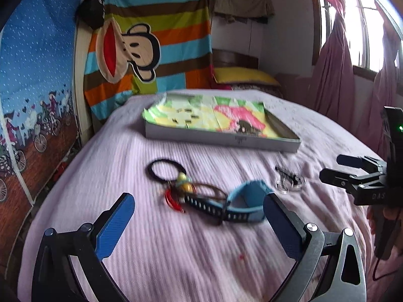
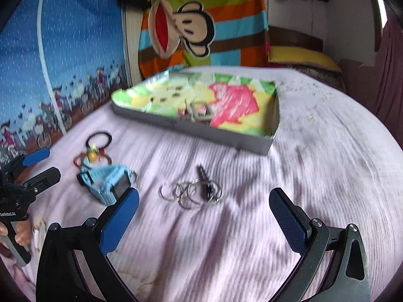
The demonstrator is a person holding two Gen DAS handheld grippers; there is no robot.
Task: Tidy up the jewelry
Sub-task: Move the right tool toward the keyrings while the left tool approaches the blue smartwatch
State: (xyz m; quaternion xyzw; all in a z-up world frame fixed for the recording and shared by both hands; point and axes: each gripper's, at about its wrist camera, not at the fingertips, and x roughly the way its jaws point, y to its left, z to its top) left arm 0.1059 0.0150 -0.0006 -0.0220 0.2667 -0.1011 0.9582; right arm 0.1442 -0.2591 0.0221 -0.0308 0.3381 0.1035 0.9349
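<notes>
Both grippers gape: watch (image 1: 241, 206) between left fingers, rings (image 2: 191, 193) ahead of right.

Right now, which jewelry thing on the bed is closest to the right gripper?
The pile of silver rings: it lies straight ahead of the open right gripper, while the blue watch and black hair tie sit off left.
</notes>
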